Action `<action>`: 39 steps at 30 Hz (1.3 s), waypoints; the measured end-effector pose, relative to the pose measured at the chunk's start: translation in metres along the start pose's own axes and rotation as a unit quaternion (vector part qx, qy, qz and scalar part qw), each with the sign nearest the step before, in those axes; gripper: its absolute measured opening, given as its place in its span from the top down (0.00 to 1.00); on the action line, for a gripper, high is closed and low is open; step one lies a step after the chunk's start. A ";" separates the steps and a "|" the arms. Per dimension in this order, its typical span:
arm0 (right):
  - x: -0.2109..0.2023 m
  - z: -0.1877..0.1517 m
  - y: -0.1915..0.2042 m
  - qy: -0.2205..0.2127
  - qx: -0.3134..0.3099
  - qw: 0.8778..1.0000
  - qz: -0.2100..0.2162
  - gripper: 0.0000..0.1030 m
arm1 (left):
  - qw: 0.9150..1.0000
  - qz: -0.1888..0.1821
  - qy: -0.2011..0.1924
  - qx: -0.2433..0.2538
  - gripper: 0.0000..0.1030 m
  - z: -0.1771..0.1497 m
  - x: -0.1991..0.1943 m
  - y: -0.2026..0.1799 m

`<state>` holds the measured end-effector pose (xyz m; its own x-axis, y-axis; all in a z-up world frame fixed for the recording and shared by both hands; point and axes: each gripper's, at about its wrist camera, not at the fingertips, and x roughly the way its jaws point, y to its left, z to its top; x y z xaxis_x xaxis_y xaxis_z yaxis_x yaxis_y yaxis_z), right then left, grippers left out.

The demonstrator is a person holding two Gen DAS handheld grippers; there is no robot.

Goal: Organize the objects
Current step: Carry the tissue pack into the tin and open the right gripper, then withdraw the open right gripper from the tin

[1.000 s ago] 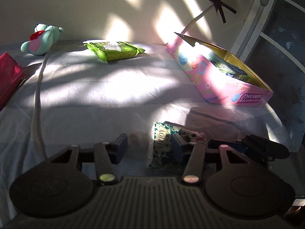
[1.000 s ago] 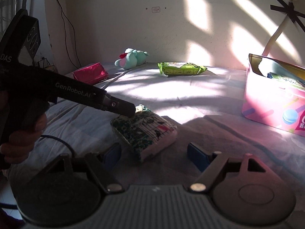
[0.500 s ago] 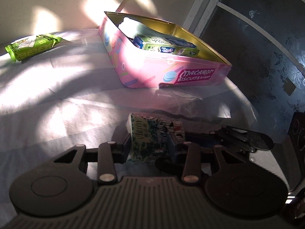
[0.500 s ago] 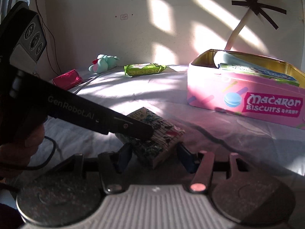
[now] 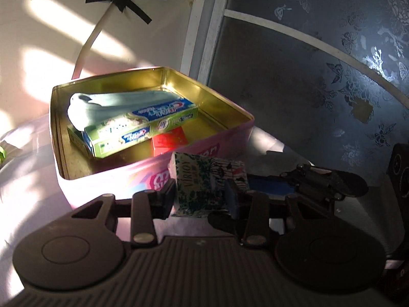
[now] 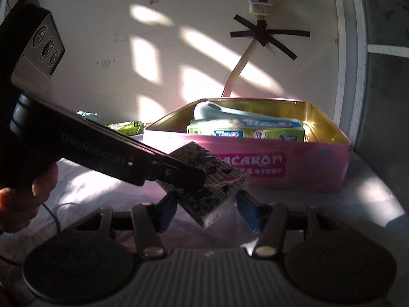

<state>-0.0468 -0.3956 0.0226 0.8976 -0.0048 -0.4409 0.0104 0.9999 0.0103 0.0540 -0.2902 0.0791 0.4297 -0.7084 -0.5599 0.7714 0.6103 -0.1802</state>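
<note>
a patterned tissue pack (image 5: 204,184) is seen clamped between the jaws of the left gripper (image 5: 200,195), lifted off the white-covered worktop (image 5: 28,179) and held just short of the near wall of a pink macaron tin (image 5: 107,181). in the right wrist view the same pack (image 6: 204,179) hangs tilted between the fingers of the right gripper (image 6: 207,209), whose jaws are spread wide on either side of it without touching; the left gripper's dark body (image 6: 107,153) reaches in from the left and a hand (image 6: 28,199) is seen on its handle.

ahead of the jaws the open tin (image 6: 294,163) is filled with a pale blue soft item (image 5: 87,110) at the far left, a green toothpaste box (image 5: 143,128) laid across the middle, and a red box (image 5: 171,140) under its right end. well to the left beyond the tin, a green packet (image 6: 127,128) and a teal plush toy (image 6: 89,115) lie on the worktop. on the wall behind, a white cable (image 6: 237,74) is fixed with crossed black tape (image 6: 265,37)
</note>
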 end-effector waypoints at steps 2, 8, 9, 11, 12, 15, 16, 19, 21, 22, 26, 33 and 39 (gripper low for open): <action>0.012 0.023 -0.005 -0.023 -0.018 1.000 -0.007 0.48 | 1.000 0.012 -0.023 -0.003 0.57 0.022 0.004 0.006; 0.088 0.053 -0.028 0.003 -0.012 1.000 0.005 0.48 | 0.998 0.056 -0.025 -0.032 0.58 0.053 0.047 0.040; 0.098 0.054 -0.029 0.008 -0.012 1.000 0.003 0.48 | 0.997 0.061 -0.023 -0.038 0.58 0.054 0.052 0.044; 0.117 0.056 -0.030 0.021 -0.019 1.000 -0.008 0.48 | 0.996 0.069 -0.023 -0.046 0.57 0.060 0.067 0.051; 0.124 0.058 -0.030 0.027 -0.021 0.999 -0.014 0.48 | 0.996 0.072 -0.022 -0.049 0.57 0.062 0.070 0.053; 0.142 0.063 -0.033 0.050 -0.020 0.998 -0.025 0.48 | 0.995 0.081 -0.018 -0.052 0.57 0.070 0.084 0.059; 0.149 0.066 -0.034 0.061 -0.021 0.997 -0.031 0.48 | 0.995 0.084 -0.014 -0.052 0.57 0.072 0.088 0.061; 0.169 0.073 -0.035 0.094 -0.033 0.993 -0.059 0.48 | 0.993 0.095 0.003 -0.065 0.51 0.077 0.104 0.069; 0.176 0.078 -0.039 0.103 -0.029 0.992 -0.070 0.48 | 0.992 0.106 0.000 -0.074 0.44 0.079 0.108 0.073; 0.178 0.081 -0.041 0.101 -0.027 0.991 -0.080 0.48 | 0.991 0.112 -0.002 -0.078 0.41 0.080 0.108 0.075; 0.169 0.083 -0.055 0.072 0.020 0.994 -0.084 0.39 | 0.989 0.109 -0.020 -0.093 0.40 0.079 0.083 0.078; 0.103 0.054 -0.026 -0.017 0.058 0.998 -0.023 0.39 | 0.985 0.145 -0.053 -0.075 0.39 0.033 0.011 0.070; 0.064 0.026 0.028 -0.045 0.079 0.995 0.047 0.39 | 0.971 0.217 -0.040 -0.087 0.39 -0.028 -0.048 0.089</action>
<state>0.0225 -0.3679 0.0177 0.9339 0.0806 -0.3485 -0.0129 0.9813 0.1923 0.0889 -0.1915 0.0670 0.7374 -0.3915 -0.5505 0.4205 0.9038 -0.0795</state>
